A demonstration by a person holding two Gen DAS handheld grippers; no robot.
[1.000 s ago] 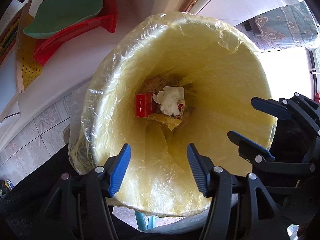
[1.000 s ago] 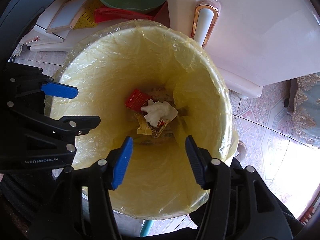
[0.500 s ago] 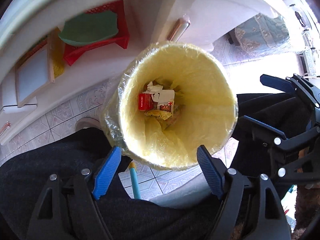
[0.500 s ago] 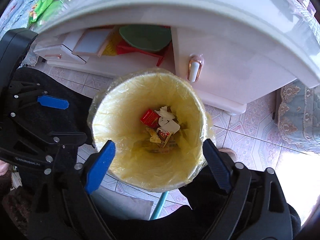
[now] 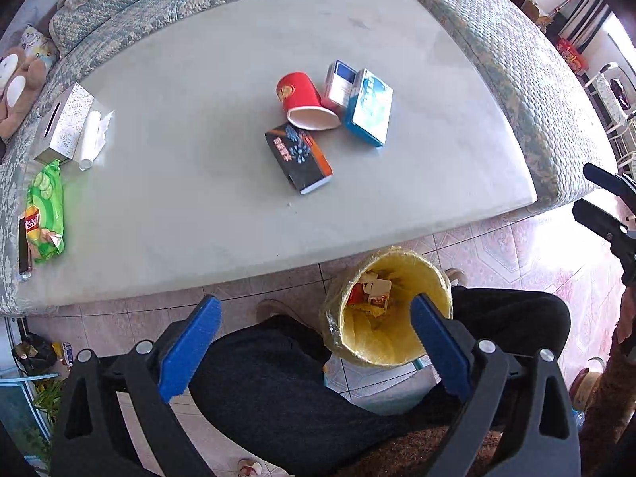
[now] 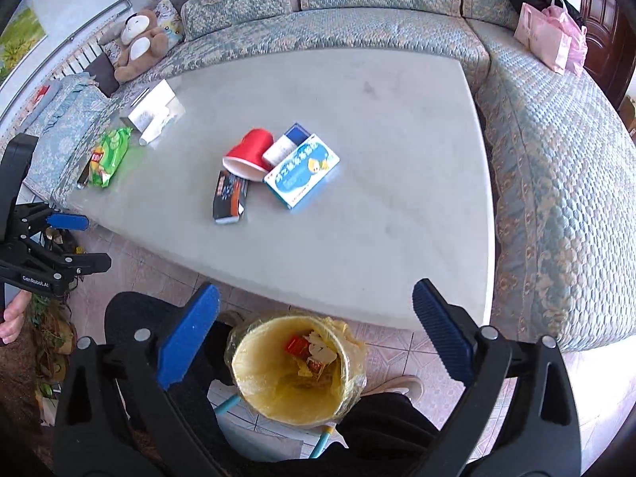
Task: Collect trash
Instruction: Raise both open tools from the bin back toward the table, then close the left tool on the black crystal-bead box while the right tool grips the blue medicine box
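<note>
A yellow-lined bin (image 5: 397, 342) (image 6: 258, 389) stands on the floor by the table's near edge, holding a red pack and paper scraps. On the pale table (image 5: 198, 79) (image 6: 397, 198) lie a tipped red paper cup (image 5: 300, 97) (image 6: 250, 151), a black box (image 5: 298, 157) (image 6: 228, 196), a blue-white box (image 5: 367, 107) (image 6: 302, 171) and a small white-blue pack (image 5: 340, 83) (image 6: 286, 145). My left gripper (image 5: 314, 349) is open and empty, high above the bin. My right gripper (image 6: 316, 340) is open and empty, also above the bin.
A tissue box (image 5: 65, 125) (image 6: 153, 103), a green snack bag (image 5: 43, 208) (image 6: 107, 155) and a dark phone (image 5: 24, 244) sit at the table's left edge. A patterned sofa (image 5: 536, 91) (image 6: 556, 198) wraps the table. My legs in dark trousers (image 5: 278, 377) flank the bin.
Both grippers have risen far up from the bin's mouth and opened wider. The view now takes in the table top with its trash.
</note>
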